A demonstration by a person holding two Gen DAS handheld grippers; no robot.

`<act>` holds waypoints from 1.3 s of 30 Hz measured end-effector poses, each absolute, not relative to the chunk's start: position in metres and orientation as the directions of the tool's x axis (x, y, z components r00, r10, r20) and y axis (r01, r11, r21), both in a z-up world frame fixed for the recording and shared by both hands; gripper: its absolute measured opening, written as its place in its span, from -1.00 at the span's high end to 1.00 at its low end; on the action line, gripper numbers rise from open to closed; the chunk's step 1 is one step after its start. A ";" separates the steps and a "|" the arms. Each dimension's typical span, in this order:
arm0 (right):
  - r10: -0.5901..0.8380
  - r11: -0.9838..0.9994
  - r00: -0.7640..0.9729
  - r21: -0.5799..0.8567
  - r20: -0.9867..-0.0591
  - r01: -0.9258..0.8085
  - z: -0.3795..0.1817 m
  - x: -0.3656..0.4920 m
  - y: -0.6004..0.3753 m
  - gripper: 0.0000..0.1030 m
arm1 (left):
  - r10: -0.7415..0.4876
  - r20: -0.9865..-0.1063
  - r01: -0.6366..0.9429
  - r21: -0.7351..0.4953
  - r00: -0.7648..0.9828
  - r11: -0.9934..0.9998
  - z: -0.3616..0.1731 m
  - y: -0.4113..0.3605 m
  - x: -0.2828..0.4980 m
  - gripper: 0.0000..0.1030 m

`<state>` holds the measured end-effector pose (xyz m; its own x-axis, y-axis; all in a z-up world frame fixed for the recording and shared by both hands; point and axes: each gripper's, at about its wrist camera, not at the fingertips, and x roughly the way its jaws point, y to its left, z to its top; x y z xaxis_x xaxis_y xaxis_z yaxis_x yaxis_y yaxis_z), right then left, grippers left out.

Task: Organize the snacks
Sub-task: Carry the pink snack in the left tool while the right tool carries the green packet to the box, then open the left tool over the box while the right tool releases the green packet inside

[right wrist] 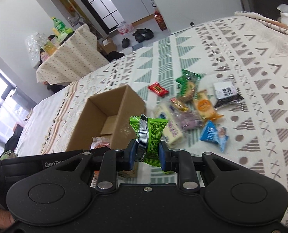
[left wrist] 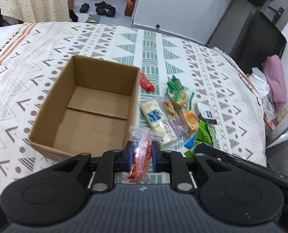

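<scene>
Cardboard box (left wrist: 97,104): plain brown.
Bedspread (left wrist: 163,44): cream, grey and green triangles, dots, chevrons.
Packet in my left jaws (left wrist: 141,155): clear, red-orange print.
Packet in my right jaws (right wrist: 153,134): green, silver seam.
My pads (left wrist: 128,155): blue.

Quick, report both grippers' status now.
Left gripper: shut on a red snack packet.
Right gripper: shut on a green snack packet.

"GenRo", cut off, on left gripper (right wrist: 141,154)
</scene>
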<state>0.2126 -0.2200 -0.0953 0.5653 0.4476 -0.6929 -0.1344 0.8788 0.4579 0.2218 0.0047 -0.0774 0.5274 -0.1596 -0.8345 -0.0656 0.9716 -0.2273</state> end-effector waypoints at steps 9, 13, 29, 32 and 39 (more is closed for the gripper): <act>0.478 0.865 0.557 0.474 -0.679 -0.164 -0.088 0.225 -0.186 0.52 | -0.123 -0.828 -0.147 -0.240 0.547 0.959 -0.077 0.052 0.235 0.65; 0.490 0.861 0.548 0.474 -0.678 -0.183 -0.084 0.232 -0.167 0.52 | -0.108 -0.830 -0.186 -0.246 0.547 0.951 -0.081 0.073 0.242 0.65; 0.494 0.865 0.532 0.451 -0.687 -0.221 -0.085 0.260 -0.109 0.52 | -0.099 -0.861 -0.263 -0.260 0.499 0.929 -0.114 0.118 0.267 0.65; 0.490 0.867 0.532 0.447 -0.691 -0.218 -0.087 0.264 -0.104 0.52 | -0.094 -0.868 -0.283 -0.259 0.488 0.923 -0.121 0.122 0.269 0.64; 0.483 0.872 0.524 0.438 -0.701 -0.218 -0.090 0.274 -0.091 0.48 | -0.078 -0.883 -0.337 -0.256 0.462 0.906 -0.131 0.133 0.268 0.58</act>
<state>0.2743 -0.0906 -0.0903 0.5240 0.4830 -0.7015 -0.2176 0.8722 0.4381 0.2678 0.1332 -0.1306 0.4622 -0.0781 -0.8833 -0.3368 0.9060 -0.2563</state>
